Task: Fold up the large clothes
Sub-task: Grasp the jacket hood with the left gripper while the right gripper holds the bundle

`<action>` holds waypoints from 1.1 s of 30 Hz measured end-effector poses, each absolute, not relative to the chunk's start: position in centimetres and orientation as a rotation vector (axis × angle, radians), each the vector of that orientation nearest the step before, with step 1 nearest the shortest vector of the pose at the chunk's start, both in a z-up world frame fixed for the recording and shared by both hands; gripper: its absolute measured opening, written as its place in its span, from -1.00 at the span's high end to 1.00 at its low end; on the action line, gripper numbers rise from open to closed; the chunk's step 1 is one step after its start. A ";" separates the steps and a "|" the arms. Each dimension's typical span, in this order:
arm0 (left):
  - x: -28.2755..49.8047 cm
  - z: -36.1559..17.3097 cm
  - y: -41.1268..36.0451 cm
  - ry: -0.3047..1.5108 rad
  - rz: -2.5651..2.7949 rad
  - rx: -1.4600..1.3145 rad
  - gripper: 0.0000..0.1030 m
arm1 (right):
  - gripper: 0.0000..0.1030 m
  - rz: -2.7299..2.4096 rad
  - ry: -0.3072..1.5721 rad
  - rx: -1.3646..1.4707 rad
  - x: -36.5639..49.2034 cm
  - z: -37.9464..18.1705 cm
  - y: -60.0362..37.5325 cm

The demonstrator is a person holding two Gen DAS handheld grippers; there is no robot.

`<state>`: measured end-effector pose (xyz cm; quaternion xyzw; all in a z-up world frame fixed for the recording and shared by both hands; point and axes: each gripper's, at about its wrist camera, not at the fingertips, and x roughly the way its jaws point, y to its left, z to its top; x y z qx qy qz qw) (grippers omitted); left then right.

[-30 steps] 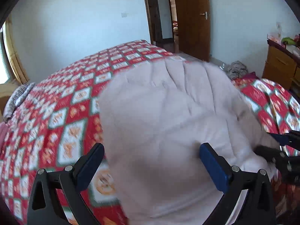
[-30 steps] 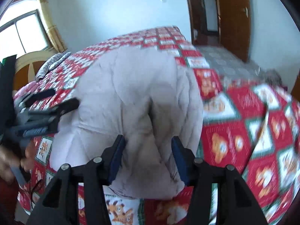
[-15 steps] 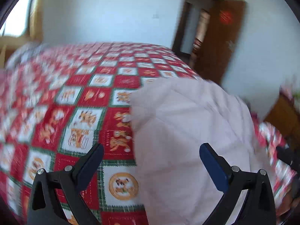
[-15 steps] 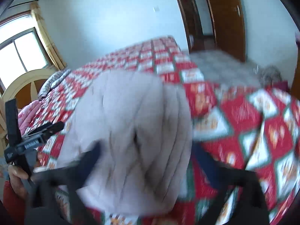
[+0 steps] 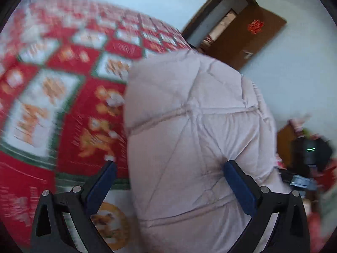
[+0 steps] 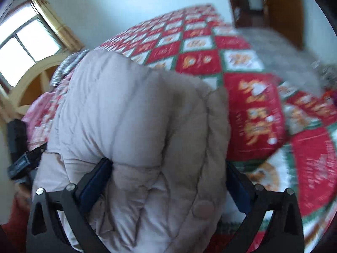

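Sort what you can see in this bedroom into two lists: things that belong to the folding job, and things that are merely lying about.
Part of the job:
- padded jacket
- left claw
- right claw
- patterned bedspread it lies on

Just lying about:
- wooden door
- window
- curtain
- headboard

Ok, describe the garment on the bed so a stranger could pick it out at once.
Find the bed covered by a red, white and green patchwork quilt. On its near side lies a folded puffy coat, pale pinkish-beige, stitched into padded panels. It is the only plain, unpatterned thing on the busy quilt.
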<state>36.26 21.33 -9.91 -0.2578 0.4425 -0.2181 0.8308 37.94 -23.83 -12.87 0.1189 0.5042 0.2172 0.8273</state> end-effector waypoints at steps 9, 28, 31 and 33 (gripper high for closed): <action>37.8 -10.9 19.5 0.943 -0.655 -0.511 -0.99 | -1.00 0.551 1.080 0.232 38.9 -14.3 -21.8; 25.8 -6.4 19.8 0.836 -0.542 -0.344 -0.65 | -0.36 0.523 1.006 0.433 27.5 -14.0 -18.0; 23.0 -5.7 20.1 0.824 -0.535 -0.325 -0.60 | -0.31 0.524 0.980 0.480 24.4 -14.1 -18.1; 22.1 -5.4 20.1 0.820 -0.540 -0.305 -0.58 | -0.28 0.516 0.958 0.499 22.6 -13.9 -18.4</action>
